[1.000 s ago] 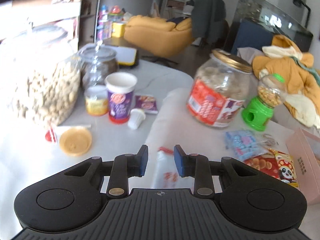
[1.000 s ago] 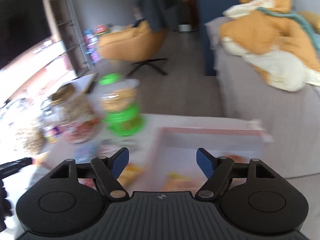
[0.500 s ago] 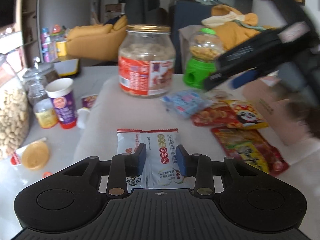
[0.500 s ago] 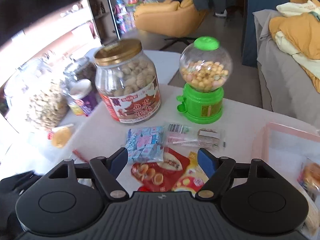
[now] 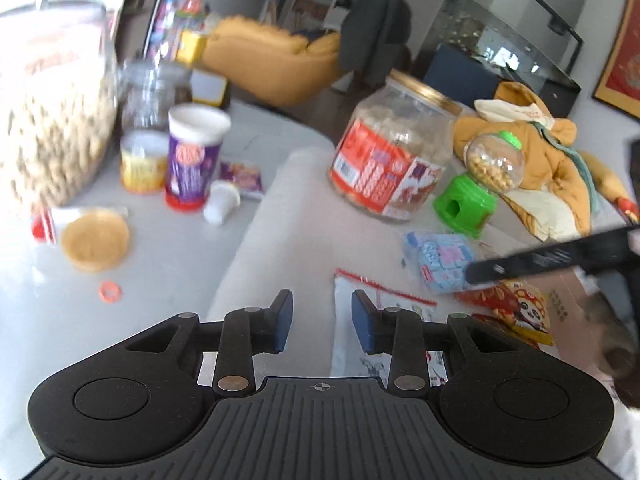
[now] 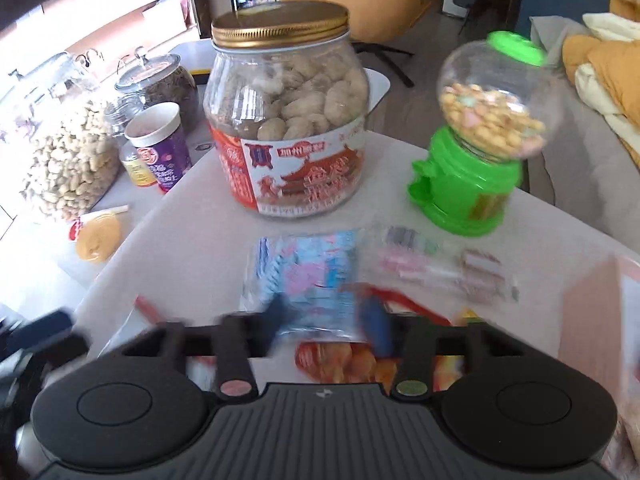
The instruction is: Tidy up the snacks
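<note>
A private home, living-room area, is indicated. A yellow armchair [image 5: 272, 68], a dark coat [image 5: 376, 48] hung on a stand, a glass aquarium [image 5: 512, 40] on a dark cabinet and a framed red picture [image 5: 620, 68] are seen. Household snack jars [image 6: 288, 120] are spread over a white table [image 5: 160, 280]; shelving [image 6: 120, 12] is noted alongside.
</note>
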